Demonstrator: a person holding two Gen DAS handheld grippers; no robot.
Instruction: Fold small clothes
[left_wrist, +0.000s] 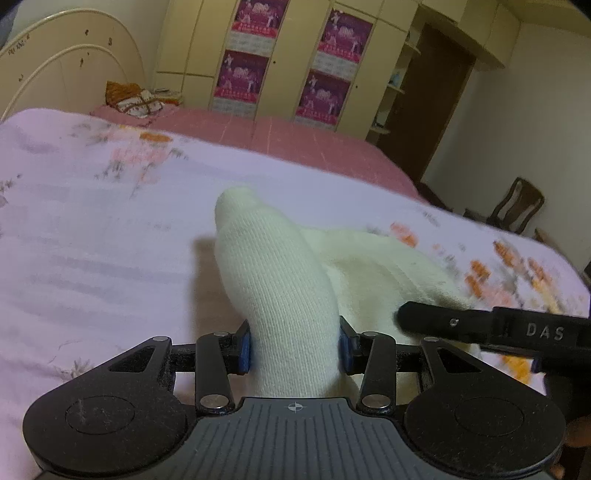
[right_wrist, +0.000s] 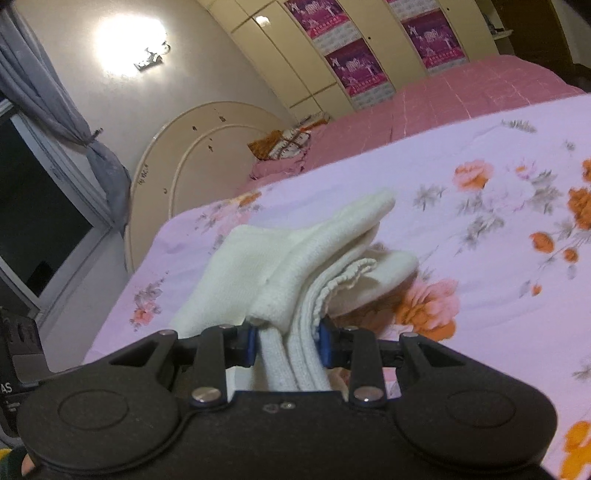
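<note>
White socks (left_wrist: 273, 280), held above the flowered bedspread (left_wrist: 92, 229) at frame centre: left gripper (left_wrist: 294, 349) clamped on one bunched end, right gripper (right_wrist: 287, 345) clamped on layered cuffs, long axis running forward and up-frame from both, neither nearer.

Socks (left_wrist: 273, 295) cream-white, ribbed knit. Bedsheet (right_wrist: 480, 236) lilac w/ orange & pink flowers, grey leaves. Blanket (left_wrist: 295, 136) behind it pink, checked. Tongs black w/ blue pads (left_wrist: 244, 350). Wardrobe (left_wrist: 288, 55) pale yellow, magenta posters (left_wrist: 240, 77). Curtain (right_wrist: 55, 99) grey.
</note>
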